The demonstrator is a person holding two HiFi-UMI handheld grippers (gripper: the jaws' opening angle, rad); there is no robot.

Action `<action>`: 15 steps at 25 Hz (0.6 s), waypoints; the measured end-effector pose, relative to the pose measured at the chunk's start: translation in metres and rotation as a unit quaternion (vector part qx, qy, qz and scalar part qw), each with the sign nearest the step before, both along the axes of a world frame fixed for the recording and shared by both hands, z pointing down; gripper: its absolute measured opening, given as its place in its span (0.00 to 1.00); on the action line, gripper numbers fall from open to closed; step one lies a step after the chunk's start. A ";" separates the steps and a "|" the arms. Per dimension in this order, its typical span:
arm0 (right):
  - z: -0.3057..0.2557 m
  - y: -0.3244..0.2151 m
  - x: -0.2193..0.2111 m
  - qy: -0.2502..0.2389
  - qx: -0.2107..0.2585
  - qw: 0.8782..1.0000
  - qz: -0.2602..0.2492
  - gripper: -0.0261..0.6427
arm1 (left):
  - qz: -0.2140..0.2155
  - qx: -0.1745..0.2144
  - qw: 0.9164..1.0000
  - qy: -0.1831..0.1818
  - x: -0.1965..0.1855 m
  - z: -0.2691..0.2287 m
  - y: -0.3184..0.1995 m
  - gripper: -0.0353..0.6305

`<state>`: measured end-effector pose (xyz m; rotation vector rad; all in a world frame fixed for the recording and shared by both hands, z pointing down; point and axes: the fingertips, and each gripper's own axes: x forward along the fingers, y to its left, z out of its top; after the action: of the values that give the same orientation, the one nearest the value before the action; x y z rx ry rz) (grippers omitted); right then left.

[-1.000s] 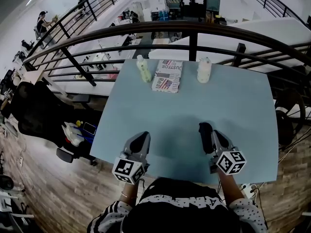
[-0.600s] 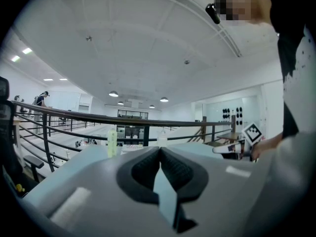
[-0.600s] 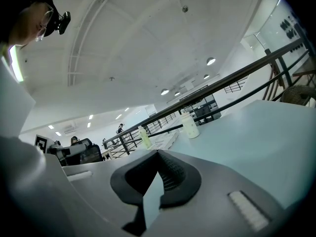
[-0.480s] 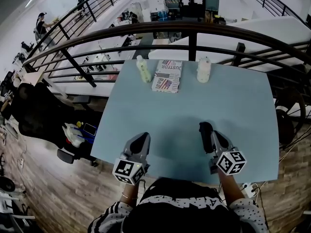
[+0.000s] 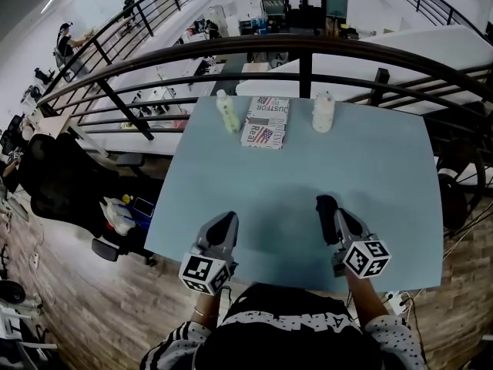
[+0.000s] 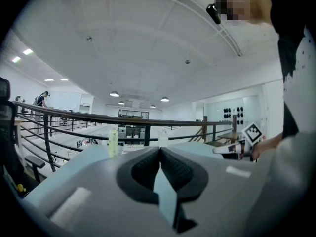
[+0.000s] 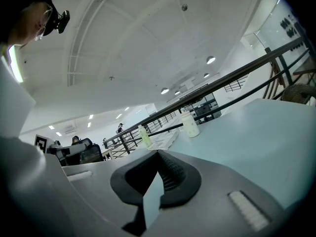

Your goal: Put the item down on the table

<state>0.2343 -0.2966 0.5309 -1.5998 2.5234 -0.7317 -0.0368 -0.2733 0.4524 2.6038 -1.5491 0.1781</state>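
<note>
While the person is holding both grippers at the near edge of the table [image 5: 370, 168], the left gripper [image 5: 223, 220] & right gripper [image 5: 326, 203] are pointing fwd, well apart, each w/ its marker cube nearest the person. Left fingers [image 6: 176, 172] are clenching pad to pad w/ nothing between; right fingers [image 7: 169, 175] are doing the same. Three items are sitting on the table's far edge: a pale green bottle [image 5: 227, 110] standing upright at left, a flag-print packet [image 5: 266, 122] lying flat just beside it, and a white bottle [image 5: 323, 112] standing upright at right, apart from the packet. Beyond them a dark railing [image 5: 306, 68] is running across.
</note>
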 end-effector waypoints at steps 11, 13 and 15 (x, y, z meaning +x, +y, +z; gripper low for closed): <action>0.004 -0.008 0.010 -0.019 -0.003 1.000 0.018 0.04 | -0.006 -0.002 1.000 0.027 0.000 -0.002 -0.005 0.05; 0.006 -0.008 0.012 -0.015 -0.005 1.000 0.025 0.04 | -0.012 -0.006 0.999 0.049 -0.005 -0.003 -0.003 0.05; 0.011 -0.009 0.014 -0.009 -0.008 0.999 0.029 0.04 | -0.019 -0.009 0.998 0.057 -0.011 -0.003 0.000 0.05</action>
<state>0.2484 -0.3057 0.5417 -1.6564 2.4529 -0.7582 -0.0477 -0.2735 0.4498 2.5202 -1.5502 0.0387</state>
